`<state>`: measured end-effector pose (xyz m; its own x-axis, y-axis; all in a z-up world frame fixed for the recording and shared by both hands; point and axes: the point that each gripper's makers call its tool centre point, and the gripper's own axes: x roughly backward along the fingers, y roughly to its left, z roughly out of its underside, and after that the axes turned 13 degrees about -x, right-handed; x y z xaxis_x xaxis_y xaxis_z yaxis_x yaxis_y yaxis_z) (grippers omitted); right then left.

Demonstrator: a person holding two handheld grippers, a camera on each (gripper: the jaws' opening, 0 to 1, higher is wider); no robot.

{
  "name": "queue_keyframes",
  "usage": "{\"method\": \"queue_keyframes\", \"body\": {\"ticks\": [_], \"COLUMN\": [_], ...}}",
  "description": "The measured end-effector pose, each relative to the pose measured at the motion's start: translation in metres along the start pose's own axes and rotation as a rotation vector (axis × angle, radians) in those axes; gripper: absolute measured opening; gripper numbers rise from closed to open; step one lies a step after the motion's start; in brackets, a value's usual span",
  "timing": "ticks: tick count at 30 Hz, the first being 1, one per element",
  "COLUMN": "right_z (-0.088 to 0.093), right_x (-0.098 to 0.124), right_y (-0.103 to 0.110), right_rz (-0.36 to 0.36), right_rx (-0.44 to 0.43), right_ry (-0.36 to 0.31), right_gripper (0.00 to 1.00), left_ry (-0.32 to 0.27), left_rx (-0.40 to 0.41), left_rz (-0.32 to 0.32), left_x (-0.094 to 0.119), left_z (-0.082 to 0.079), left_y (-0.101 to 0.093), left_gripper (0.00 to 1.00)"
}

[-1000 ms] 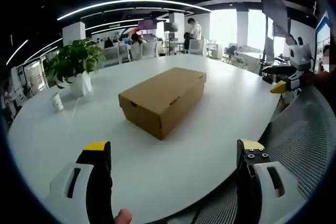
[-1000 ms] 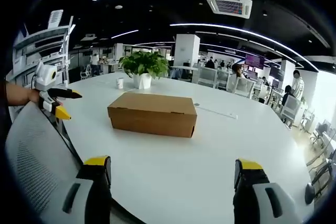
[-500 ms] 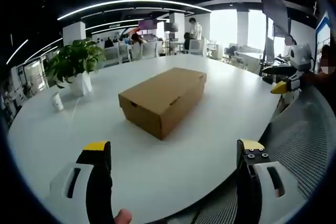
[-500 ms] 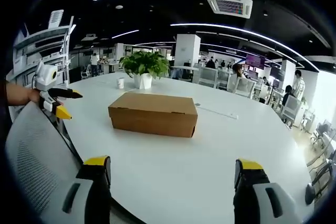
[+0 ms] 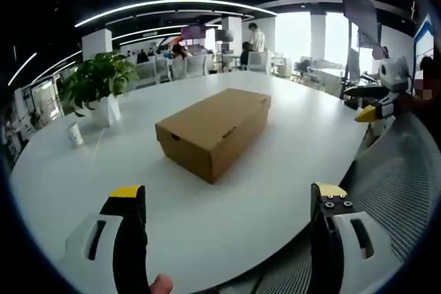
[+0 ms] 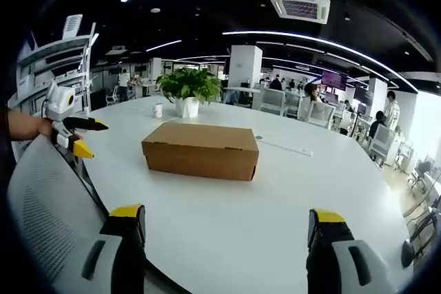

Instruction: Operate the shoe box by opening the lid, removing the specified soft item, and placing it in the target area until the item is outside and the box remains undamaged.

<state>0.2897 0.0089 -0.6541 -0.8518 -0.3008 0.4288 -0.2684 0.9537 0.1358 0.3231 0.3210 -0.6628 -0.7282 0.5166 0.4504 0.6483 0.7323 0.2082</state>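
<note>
A brown cardboard shoe box (image 5: 213, 129) (image 6: 200, 149) with its lid closed lies in the middle of a round white table (image 5: 275, 170) (image 6: 241, 218). My left gripper (image 5: 227, 204) is open, held over the table's near edge, well short of the box. My right gripper (image 6: 227, 228) is open too, also short of the box. The right gripper (image 5: 375, 105) appears at the right of the left gripper view, and the left gripper (image 6: 72, 135) at the left of the right gripper view, both off the table's edge. The box's contents are hidden.
A potted plant (image 5: 100, 87) (image 6: 187, 91) and a small paper cup (image 5: 75, 133) (image 6: 158, 109) stand on the table beyond the box. A grey mesh chair back (image 5: 400, 184) (image 6: 48, 197) sits at the table's near edge. Desks, chairs and people fill the office behind.
</note>
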Motion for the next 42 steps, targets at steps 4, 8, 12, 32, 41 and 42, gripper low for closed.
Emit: {"method": "queue_keyframes", "body": {"ticks": [4,8,12,32,41,42], "right_z": [0.0002,0.0005,0.0011,0.0003,0.0007,0.0010], "right_x": [0.0000,-0.0001,0.0000,0.0007,0.0004,0.0002], "right_y": [0.0001,0.0002,0.0001,-0.0063,-0.0059,-0.0053], "right_rz": [0.000,-0.002,-0.003,0.021,0.014,0.011], "right_rx": [0.000,0.001,-0.001,-0.035,-0.041,-0.042], "right_ry": [0.003,0.006,0.008,0.002,0.008,0.011], "right_gripper": [0.98,0.98,0.98,0.99,0.99,0.99], "left_ry": [0.000,0.000,-0.002,0.001,0.011,0.013], "left_rx": [0.001,0.003,0.009,0.016,0.010,0.015], "left_rz": [0.001,-0.001,-0.004,0.000,0.000,-0.002], "left_x": [0.0000,0.0001,0.0002,-0.0012,-0.0027,-0.0030], "left_z": [-0.0002,-0.0005,-0.0010,-0.0013,-0.0008,-0.0007], "left_y": [-0.0001,0.0002,0.0008,0.0010,0.0016,0.0022], "left_gripper": [0.99,0.99,0.99,0.99,0.99,0.99]}}
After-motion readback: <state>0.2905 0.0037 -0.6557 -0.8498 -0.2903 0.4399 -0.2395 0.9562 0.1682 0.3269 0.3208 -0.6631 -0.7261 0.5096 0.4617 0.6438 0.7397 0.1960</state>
